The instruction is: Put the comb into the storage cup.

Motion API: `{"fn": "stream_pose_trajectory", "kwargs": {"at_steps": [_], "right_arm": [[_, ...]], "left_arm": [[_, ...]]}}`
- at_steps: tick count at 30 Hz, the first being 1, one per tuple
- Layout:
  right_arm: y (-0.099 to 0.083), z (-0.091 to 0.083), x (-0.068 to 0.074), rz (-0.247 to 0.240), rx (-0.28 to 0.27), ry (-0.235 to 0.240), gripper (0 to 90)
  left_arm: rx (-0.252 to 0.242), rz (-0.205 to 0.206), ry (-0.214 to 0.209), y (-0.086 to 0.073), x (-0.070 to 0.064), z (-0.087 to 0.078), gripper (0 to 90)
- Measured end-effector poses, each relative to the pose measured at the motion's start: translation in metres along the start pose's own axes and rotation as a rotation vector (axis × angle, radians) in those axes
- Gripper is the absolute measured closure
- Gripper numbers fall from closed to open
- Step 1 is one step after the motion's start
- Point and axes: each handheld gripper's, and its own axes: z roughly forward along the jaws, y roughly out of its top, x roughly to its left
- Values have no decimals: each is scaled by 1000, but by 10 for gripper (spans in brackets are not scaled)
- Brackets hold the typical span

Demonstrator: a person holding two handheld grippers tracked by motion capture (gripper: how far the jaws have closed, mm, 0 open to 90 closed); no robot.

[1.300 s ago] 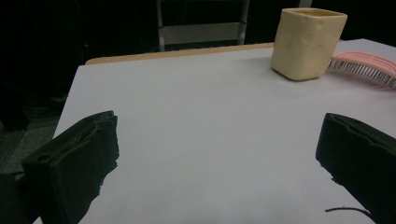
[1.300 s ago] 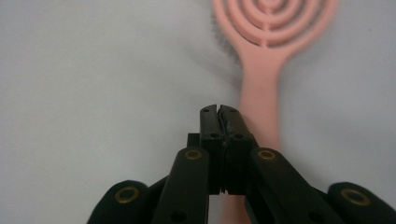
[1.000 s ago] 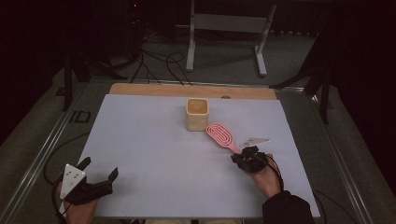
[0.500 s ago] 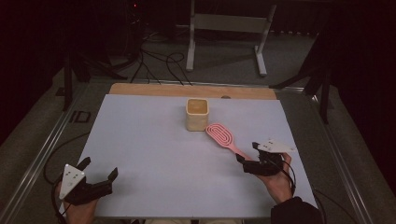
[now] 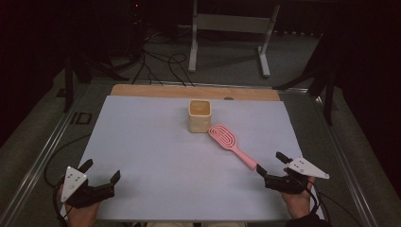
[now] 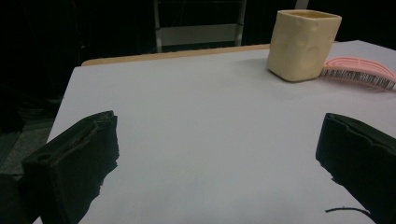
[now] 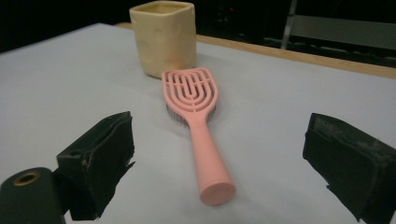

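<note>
Cup [image 5: 199, 115] stands mid-table [image 5: 142, 142] toward the far edge — hairbrush [image 5: 231, 144] just right of it, handle toward the near-right.

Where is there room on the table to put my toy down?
Lots of bare room left of the cup, up to the left gripper. It's crowded on the right, where the brush lies beside the cup, its handle ending at the right gripper.

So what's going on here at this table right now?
A person holds a gripper in each hand over a white table. The right gripper is open, its fingers lined up with the handle end of a pink hairbrush that lies flat, not yet touching it. The brush head rests beside a cream square cup. The left gripper sits open near the front left edge, holding nothing.
</note>
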Motion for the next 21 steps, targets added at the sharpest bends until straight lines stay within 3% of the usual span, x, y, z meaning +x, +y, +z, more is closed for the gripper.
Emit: {"fn": "stream_pose_trajectory", "kwargs": {"at_steps": [4,9,21], "right_arm": [[-8,0,-4,18,-11,-4,85],[-11,-1,-7,62,-29,24,85],[-8,-1,-7,115,2,35,72]], "left_arm": [[1,6,-7,0,-1,1,1],[5,7,-11,0,-2,4,1],[22,25,-20,-1,-5,8,1]]}}
